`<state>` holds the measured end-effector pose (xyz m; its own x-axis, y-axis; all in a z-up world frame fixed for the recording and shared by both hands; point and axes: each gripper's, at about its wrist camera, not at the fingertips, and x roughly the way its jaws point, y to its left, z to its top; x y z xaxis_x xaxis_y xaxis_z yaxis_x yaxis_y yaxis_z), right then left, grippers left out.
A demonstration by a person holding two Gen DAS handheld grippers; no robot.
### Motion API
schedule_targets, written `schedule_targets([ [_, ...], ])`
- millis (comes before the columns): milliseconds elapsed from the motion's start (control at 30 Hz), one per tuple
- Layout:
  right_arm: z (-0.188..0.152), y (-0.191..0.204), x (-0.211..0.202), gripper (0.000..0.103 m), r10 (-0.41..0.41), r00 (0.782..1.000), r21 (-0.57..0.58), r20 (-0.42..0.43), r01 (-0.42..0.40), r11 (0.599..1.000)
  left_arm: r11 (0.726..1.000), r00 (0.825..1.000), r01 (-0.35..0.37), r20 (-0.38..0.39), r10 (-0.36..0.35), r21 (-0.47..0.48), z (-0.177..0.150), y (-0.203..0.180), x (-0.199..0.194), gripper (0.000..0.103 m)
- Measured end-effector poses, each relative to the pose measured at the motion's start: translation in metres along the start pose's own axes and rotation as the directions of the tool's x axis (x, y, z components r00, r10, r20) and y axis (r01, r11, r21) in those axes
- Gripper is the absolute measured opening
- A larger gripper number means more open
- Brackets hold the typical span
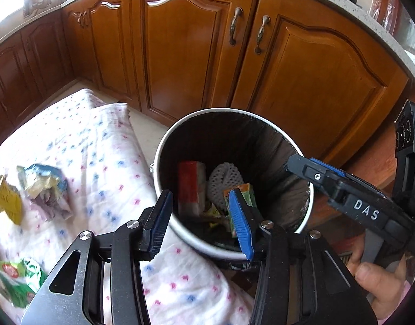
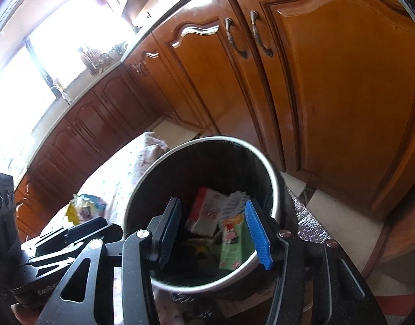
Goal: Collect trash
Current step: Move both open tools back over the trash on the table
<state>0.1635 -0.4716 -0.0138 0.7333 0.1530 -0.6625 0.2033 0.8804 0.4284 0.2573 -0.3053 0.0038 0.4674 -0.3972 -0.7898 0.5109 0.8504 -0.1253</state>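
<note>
- The left gripper (image 1: pixel 202 222) hangs over the near rim of the trash bin (image 1: pixel 164 146), its jaws spread wide with nothing between them.
- The right gripper (image 2: pixel 215 233) hovers above the same bin (image 2: pixel 274 189), jaws also spread wide and empty.
- Inside the black-lined bin lie a red-and-white carton (image 1: pixel 190 189), a white mesh ball (image 1: pixel 225 184) and a green juice box (image 2: pixel 230 243).
- Left of the bin, a dotted white cloth (image 1: pixel 104 146) carries trash: a crumpled blue-and-yellow wrapper (image 1: pixel 43 181), a yellow packet (image 1: pixel 8 203) and a green-and-white wrapper (image 1: pixel 15 279).
- Wooden cabinet doors (image 1: pixel 180 48) stand behind the bin.
</note>
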Motion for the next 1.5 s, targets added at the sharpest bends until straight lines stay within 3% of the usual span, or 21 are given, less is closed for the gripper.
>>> schedule_targets([
  [67, -0.007, 0.006, -0.004, 0.063, 0.015, 1.0, -0.004, 0.003, -0.015, 1.0, 1.0, 1.0, 0.002, 0.009, -0.002, -0.011, -0.007, 0.006, -0.007, 0.043],
  [133, -0.017, 0.015, -0.008, 0.065, 0.03, 1.0, -0.01, 0.003, -0.03, 1.0, 1.0, 1.0, -0.003, 0.019, 0.003, -0.016, -0.018, 0.01, -0.016, 0.043],
  [500, -0.063, 0.06, -0.022, 0.068, 0.103, 0.995, -0.035, -0.016, -0.103, 0.994, 0.998, 0.999, -0.008, 0.03, 0.01, -0.067, -0.086, 0.039, -0.064, 0.043],
  [767, -0.093, 0.092, -0.017, 0.068, 0.148, 0.987, -0.054, -0.067, -0.152, 0.987, 0.989, 0.999, -0.038, 0.028, 0.043, -0.144, -0.131, 0.083, -0.093, 0.043],
  [1133, -0.125, 0.146, 0.004, 0.068, 0.212, 0.966, -0.169, -0.15, -0.237, 0.957, 0.954, 0.993, -0.105, 0.024, 0.116, -0.282, -0.176, 0.15, -0.127, 0.043],
  [1500, -0.14, 0.194, 0.026, 0.068, 0.234, 0.948, -0.255, -0.214, -0.286, 0.924, 0.909, 0.979, -0.178, 0.024, 0.201, -0.378, -0.194, 0.203, -0.144, 0.043],
])
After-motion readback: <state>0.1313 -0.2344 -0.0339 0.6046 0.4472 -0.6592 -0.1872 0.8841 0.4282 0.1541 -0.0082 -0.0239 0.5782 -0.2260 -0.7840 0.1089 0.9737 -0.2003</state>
